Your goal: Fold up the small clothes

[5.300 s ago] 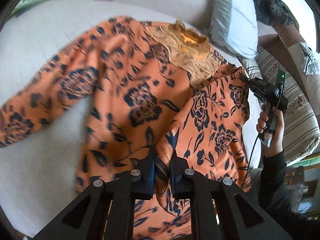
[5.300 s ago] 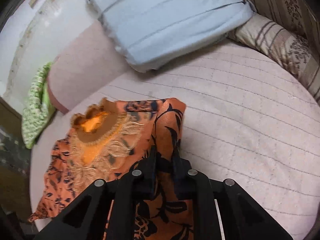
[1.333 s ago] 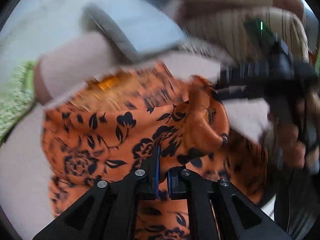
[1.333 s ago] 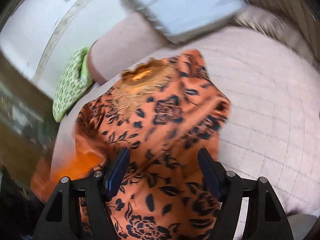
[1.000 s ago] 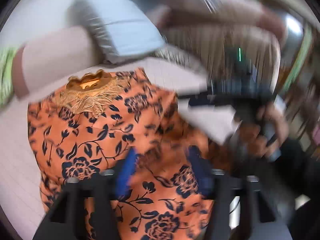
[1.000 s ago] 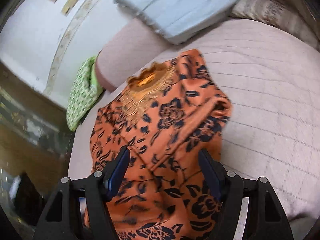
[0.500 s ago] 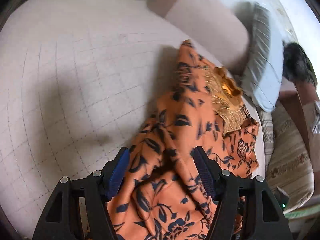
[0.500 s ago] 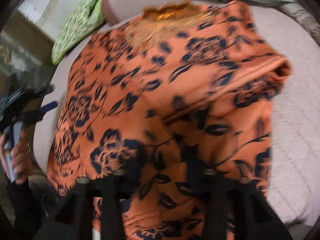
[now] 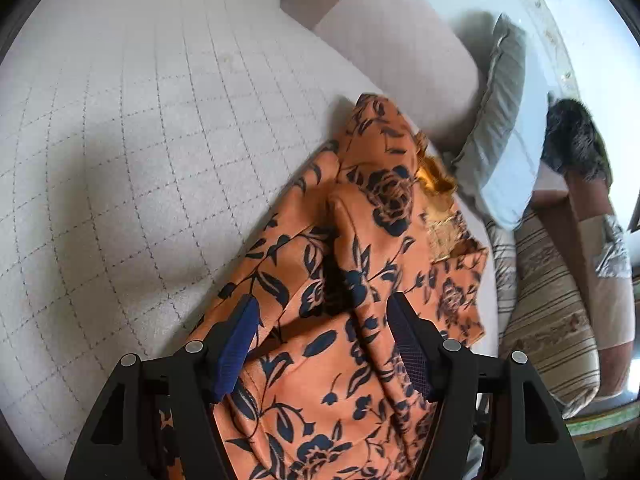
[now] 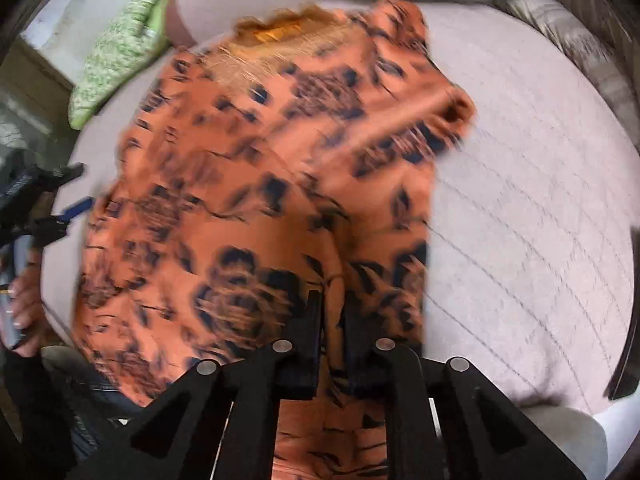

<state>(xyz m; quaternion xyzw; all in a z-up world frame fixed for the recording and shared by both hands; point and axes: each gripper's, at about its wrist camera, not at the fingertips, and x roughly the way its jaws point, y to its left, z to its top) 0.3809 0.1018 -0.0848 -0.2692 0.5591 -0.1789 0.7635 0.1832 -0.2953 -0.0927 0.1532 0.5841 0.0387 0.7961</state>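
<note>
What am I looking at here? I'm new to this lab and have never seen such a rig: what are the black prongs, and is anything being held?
No robot: a person holds a two-finger gripper in each hand, each with a fisheye camera looking along its fingers. The black prongs are those fingers. One picture is from the left gripper, whose blue-padded jaws stand open over an orange floral garment lying on a quilted bed. The other, blurred, is from the right gripper, whose jaws have just been closing and now pinch a fold of the garment near its lower edge. Pillows lie at the bed's head.
</note>
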